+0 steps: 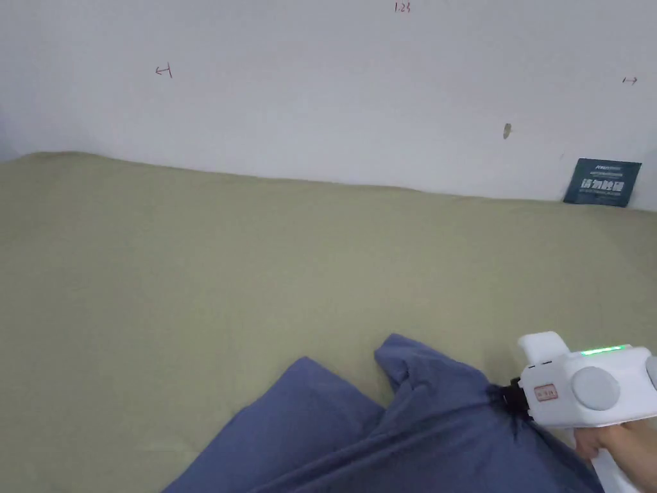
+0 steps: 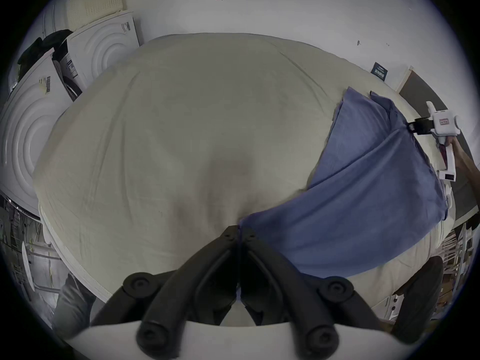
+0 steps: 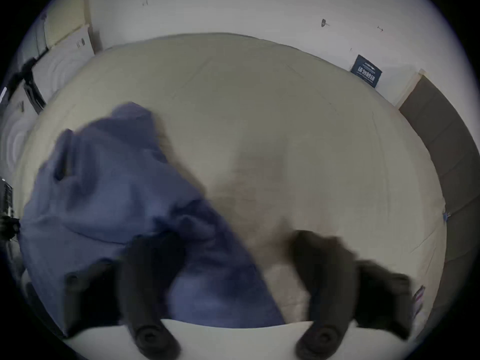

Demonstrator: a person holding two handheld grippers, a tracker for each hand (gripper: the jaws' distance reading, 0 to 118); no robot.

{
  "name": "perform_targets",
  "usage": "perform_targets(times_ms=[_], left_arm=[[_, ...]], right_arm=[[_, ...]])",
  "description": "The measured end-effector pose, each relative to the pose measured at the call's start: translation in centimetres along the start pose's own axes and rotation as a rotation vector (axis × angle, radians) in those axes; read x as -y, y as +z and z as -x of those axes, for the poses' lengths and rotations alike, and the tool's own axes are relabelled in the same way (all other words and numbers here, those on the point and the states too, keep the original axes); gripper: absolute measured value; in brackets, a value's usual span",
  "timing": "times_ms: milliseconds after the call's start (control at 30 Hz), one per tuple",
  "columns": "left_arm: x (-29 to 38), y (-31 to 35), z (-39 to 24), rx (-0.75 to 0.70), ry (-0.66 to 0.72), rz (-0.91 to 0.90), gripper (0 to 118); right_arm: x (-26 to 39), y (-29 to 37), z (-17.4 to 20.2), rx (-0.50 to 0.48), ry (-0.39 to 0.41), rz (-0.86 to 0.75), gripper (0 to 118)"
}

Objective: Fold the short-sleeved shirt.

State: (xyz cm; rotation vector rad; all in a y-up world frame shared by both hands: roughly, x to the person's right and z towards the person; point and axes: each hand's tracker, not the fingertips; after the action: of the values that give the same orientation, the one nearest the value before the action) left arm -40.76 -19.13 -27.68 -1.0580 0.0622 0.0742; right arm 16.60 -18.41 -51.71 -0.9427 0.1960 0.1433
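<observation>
Fabric of the blue shirt [image 2: 363, 204] sat pinched between the closed jaws of my left gripper [image 2: 238, 232], while my right gripper [image 3: 233, 238] stood with jaws spread wide and blurred, cloth lying between them but not clamped as far as I could tell. I judged the fold would go best by keeping that edge taut and low over the bed [image 1: 256, 269]. Farther off, stacked white cartons [image 2: 104, 46] and a dark card [image 1: 602, 182] against the wall stood well apart, blocking nothing.

Matt blue cloth shirt [image 1: 410, 423] on a matt olive cloth sheet [image 1: 256, 269].
</observation>
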Motion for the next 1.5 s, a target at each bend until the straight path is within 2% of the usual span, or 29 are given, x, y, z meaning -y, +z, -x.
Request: perform_targets(times_ms=[33,300,400,633,733,833,900,1067,1500], left_arm=[[-0.1,0.3,0.0,0.003,0.005,-0.006,0],[-3.7,7.1,-0.4,0.070,0.058,-0.183,0],[-6.4,10.7,-1.7,0.081,0.028,-0.276,0],[-12.3,17.3,-4.7,0.076,-0.013,-0.403,0],[-15.2,20.4,-5.2,0.116,0.022,-0.460,0],[-17.9,23.9,-6.3,0.137,0.040,-0.504,0],[-19.8,25.9,-7.4,0.112,0.005,-0.537,0],[-23.2,29.4,-8.9,0.090,-0.015,-0.569,0],[-30.0,31.5,-9.8,-0.007,-0.024,-0.611,0]], right_arm=[[-0.4,1.6,0.4,0.027,-0.003,-0.029,0],[0.5,18.2,0.6,0.013,-0.046,-0.288,0],[1.3,24.8,0.7,0.052,-0.047,-0.370,0],[3.0,37.4,-1.4,0.153,-0.108,-0.567,0],[3.2,41.3,-2.2,0.165,-0.128,-0.598,0],[2.9,44.0,-2.7,0.192,-0.127,-0.648,0],[2.2,45.0,-2.9,0.209,-0.123,-0.663,0],[0.0,46.6,-3.6,0.228,-0.157,-0.700,0],[-8.0,44.5,-4.8,0.218,-0.221,-0.722,0]])
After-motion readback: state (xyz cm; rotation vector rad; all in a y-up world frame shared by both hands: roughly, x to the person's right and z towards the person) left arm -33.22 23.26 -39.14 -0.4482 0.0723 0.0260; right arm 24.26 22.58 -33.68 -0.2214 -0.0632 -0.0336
